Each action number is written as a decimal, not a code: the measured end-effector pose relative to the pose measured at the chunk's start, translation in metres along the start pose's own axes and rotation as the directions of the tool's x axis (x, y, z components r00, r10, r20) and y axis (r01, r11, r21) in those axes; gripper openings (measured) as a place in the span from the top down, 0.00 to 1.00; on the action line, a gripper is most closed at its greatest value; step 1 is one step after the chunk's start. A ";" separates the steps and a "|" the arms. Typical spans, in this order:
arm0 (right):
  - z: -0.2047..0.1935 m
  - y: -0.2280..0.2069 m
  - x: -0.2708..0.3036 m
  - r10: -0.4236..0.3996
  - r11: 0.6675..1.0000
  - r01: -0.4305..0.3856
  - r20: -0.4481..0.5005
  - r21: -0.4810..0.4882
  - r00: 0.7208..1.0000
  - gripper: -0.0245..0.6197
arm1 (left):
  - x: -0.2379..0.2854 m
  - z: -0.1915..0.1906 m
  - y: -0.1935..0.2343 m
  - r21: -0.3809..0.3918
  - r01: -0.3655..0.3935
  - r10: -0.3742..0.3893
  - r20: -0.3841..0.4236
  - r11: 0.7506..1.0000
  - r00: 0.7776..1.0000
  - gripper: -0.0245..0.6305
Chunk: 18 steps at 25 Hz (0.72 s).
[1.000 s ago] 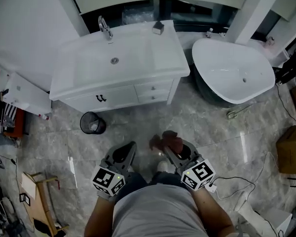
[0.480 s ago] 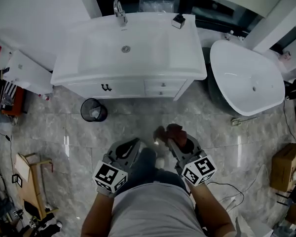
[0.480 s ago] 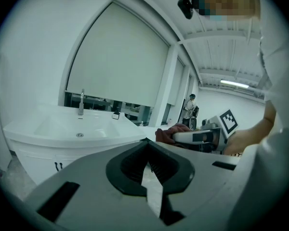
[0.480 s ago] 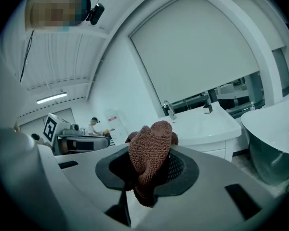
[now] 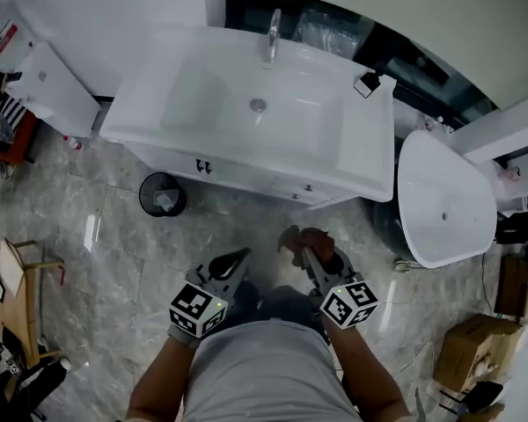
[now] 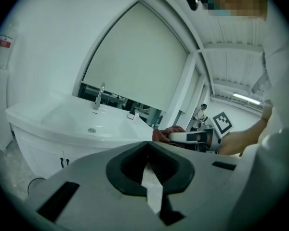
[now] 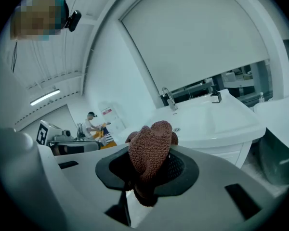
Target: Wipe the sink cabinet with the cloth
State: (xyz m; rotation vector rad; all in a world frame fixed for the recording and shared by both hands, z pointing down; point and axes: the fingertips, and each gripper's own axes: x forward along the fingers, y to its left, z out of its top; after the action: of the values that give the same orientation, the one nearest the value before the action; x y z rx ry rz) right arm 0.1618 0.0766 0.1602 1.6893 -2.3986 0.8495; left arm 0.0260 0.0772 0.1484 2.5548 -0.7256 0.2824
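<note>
The white sink cabinet (image 5: 202, 167) stands ahead of me, with a basin (image 5: 258, 105) and a chrome faucet (image 5: 273, 26) on top. It also shows in the left gripper view, cabinet (image 6: 43, 146), and in the right gripper view, cabinet (image 7: 216, 129). My right gripper (image 5: 306, 251) is shut on a reddish-brown cloth (image 5: 304, 238), which bunches up over its jaws as cloth (image 7: 149, 153). My left gripper (image 5: 240, 255) is held beside it, shut with nothing in it (image 6: 147, 144). Both hang over the floor, well short of the cabinet front.
A black waste bin (image 5: 163, 193) stands on the marble floor left of the cabinet. A white bathtub (image 5: 444, 200) is at the right, a white fixture (image 5: 48, 77) at the far left. A small dark object (image 5: 366, 83) sits on the counter's right corner. A cardboard box (image 5: 471, 350) lies at lower right.
In the head view the cabinet has slid right and nearer, and the bathtub has moved toward the right edge. Both grippers keep their pose, with the cloth held in the right one.
</note>
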 end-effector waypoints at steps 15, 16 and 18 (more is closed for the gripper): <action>-0.041 -0.049 0.105 0.063 0.982 -0.107 -0.262 -0.156 0.963 0.79 | -0.004 -0.031 0.063 -0.164 -0.279 0.285 0.018 0.946 0.958 0.95; -0.046 -0.055 0.111 0.061 0.982 -0.108 -0.280 -0.157 0.958 0.79 | -0.003 -0.035 0.066 -0.181 -0.305 0.314 0.023 0.935 0.949 0.95; -0.056 -0.071 0.123 0.048 0.983 -0.100 -0.312 -0.152 0.949 0.79 | 0.000 -0.044 0.071 -0.217 -0.346 0.361 0.031 0.913 0.932 0.95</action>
State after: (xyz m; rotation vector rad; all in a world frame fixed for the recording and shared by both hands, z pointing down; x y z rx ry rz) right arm 0.1643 -0.0165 0.2815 1.3058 -2.2607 0.8253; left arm -0.0150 0.0457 0.2136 2.2341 -1.1834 0.2183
